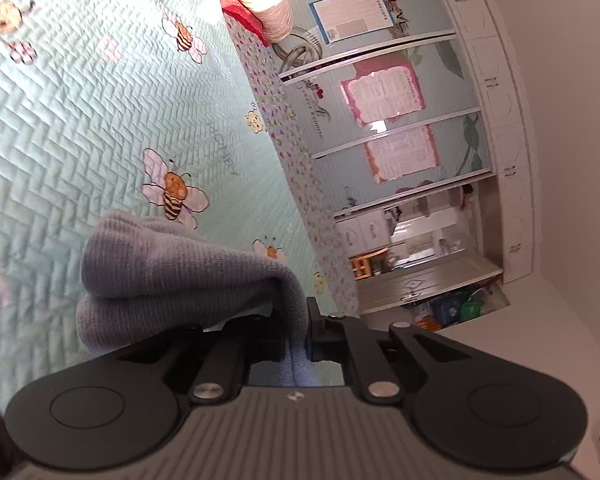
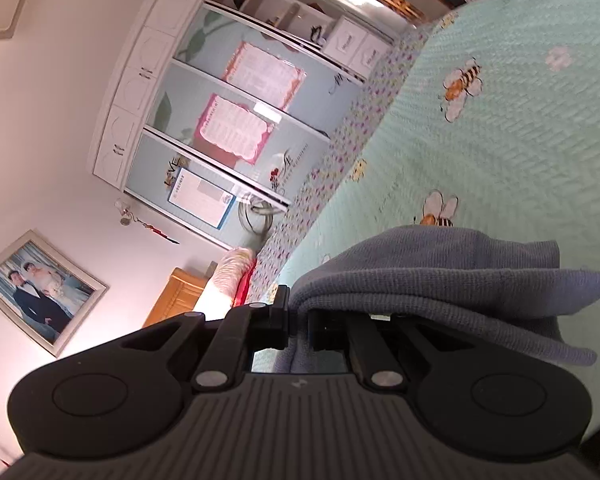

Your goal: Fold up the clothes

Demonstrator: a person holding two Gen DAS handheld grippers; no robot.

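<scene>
The knit garment (image 1: 172, 276) is a dusty blue-grey with a fine ribbed texture, same shade from the right wrist view (image 2: 452, 280). The quilted bedspread (image 1: 80, 128) is pale mint green with a herringbone stitch, dotted with orange-and-black striped bees with white wings, plus a border of tiny pink, purple and yellow flowers. Wardrobe doors (image 1: 384, 92) are light blue with white frames and pink-edged posters. Both grippers are matte black.

Garment (image 1: 172, 276) bunched between both claws above the bedspread (image 1: 80, 128), wardrobe (image 1: 400, 120) beyond
</scene>
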